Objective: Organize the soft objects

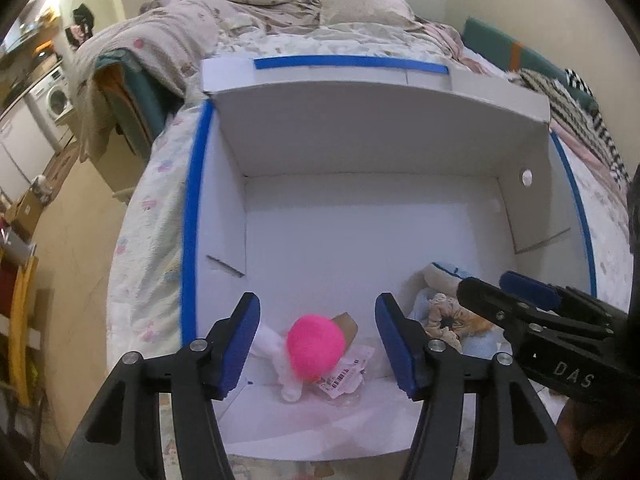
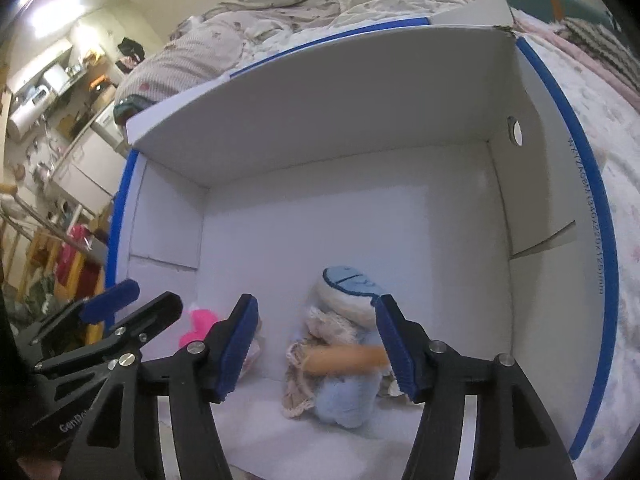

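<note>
An orange thing (image 2: 346, 360) over the blue plush (image 2: 348, 400) is motion-blurred; the right finger (image 2: 396, 348) hides its end.

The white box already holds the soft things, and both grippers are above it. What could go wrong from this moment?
1. The pink pompom lies between the open left gripper fingers, near the low front wall of the white box; pulling back carelessly might drag it out.
2. The orange item, blurred, lies atop the blue plush under the open right gripper; it may roll off.
</note>
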A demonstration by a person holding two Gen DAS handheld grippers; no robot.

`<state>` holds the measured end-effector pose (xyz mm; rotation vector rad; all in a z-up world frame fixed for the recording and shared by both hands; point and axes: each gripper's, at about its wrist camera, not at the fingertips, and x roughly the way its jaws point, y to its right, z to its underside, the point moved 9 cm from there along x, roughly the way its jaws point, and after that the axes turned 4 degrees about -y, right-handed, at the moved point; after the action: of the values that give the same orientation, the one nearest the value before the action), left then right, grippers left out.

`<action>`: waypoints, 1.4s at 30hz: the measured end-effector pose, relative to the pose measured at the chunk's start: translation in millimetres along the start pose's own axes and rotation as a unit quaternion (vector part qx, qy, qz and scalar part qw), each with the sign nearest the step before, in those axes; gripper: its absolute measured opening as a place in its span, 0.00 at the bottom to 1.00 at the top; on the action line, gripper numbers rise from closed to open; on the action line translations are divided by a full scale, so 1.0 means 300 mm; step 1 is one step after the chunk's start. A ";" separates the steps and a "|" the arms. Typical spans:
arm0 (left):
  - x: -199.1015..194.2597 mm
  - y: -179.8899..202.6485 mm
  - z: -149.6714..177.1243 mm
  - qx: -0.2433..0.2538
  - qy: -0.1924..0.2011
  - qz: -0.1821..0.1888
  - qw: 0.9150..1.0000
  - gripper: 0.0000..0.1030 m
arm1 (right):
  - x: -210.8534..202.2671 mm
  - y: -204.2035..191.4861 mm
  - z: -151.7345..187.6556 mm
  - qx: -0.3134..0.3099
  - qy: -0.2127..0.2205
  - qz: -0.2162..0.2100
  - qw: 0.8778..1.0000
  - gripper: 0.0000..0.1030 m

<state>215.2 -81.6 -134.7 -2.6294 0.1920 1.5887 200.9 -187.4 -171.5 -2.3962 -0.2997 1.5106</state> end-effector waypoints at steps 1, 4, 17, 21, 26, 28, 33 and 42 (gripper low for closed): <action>-0.009 -0.009 0.002 -0.003 0.002 -0.004 1.000 0.55 | -0.004 0.002 0.000 0.003 -0.001 -0.003 1.000 0.78; -0.041 -0.034 0.012 -0.008 0.012 -0.013 1.000 0.55 | -0.029 0.012 0.002 0.008 0.013 0.004 1.000 0.97; -0.169 -0.163 0.141 -0.038 0.025 0.001 0.999 0.89 | -0.178 -0.018 0.086 -0.031 0.049 0.034 0.998 1.00; -0.197 -0.196 0.196 -0.037 0.034 -0.002 0.999 1.00 | -0.214 -0.025 0.147 -0.027 0.050 0.032 0.998 1.00; -0.247 -0.212 0.233 -0.038 0.065 -0.002 0.997 1.00 | -0.273 -0.027 0.210 -0.030 0.072 0.053 0.996 1.00; -0.270 -0.204 0.233 -0.030 0.079 -0.006 0.996 1.00 | -0.294 -0.034 0.223 -0.027 0.084 0.050 0.995 1.00; -0.331 -0.169 0.210 -0.004 0.120 -0.022 0.993 1.00 | -0.322 -0.069 0.223 -0.053 0.118 0.065 0.989 1.00; -0.287 -0.177 0.199 -0.022 0.106 -0.034 0.994 1.00 | -0.288 -0.073 0.212 -0.068 0.118 0.092 0.986 1.00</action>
<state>130.7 -15.5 -87.0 -2.8041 0.0774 1.3082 106.1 -186.6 -116.9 -2.7442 -0.1360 1.2963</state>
